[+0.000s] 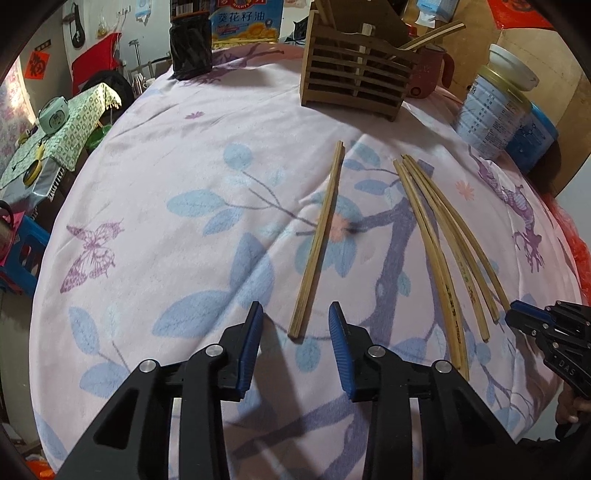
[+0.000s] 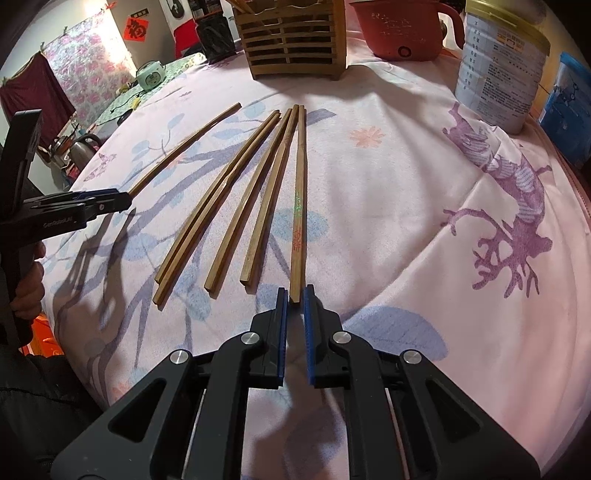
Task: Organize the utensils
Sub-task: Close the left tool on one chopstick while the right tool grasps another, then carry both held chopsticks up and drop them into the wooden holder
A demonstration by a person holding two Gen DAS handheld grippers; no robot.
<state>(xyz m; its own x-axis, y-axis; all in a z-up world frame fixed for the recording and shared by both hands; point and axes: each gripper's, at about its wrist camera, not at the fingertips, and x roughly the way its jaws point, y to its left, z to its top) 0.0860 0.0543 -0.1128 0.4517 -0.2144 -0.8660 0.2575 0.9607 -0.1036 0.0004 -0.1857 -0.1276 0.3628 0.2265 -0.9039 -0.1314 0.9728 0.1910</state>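
Note:
Several wooden chopsticks lie on a pink flowered cloth (image 1: 166, 155). A single chopstick (image 1: 318, 243) lies apart on the left; it also shows in the right wrist view (image 2: 184, 146). My left gripper (image 1: 295, 317) is open, its jaws either side of that chopstick's near end. A fan of chopsticks (image 2: 229, 199) lies to the right. My right gripper (image 2: 295, 295) has its jaws closed on the near end of the rightmost chopstick (image 2: 300, 206), which carries red lettering and rests on the cloth. A slatted wooden utensil holder (image 1: 354, 77) stands at the back, also in the right wrist view (image 2: 291, 37).
A red pot (image 2: 399, 29), a tall tin can (image 2: 498, 70) and a blue container (image 2: 569, 107) stand at the back right. A black cup (image 1: 190, 46) and a cardboard box (image 1: 245, 22) stand at the back left. The table edge drops off to the left.

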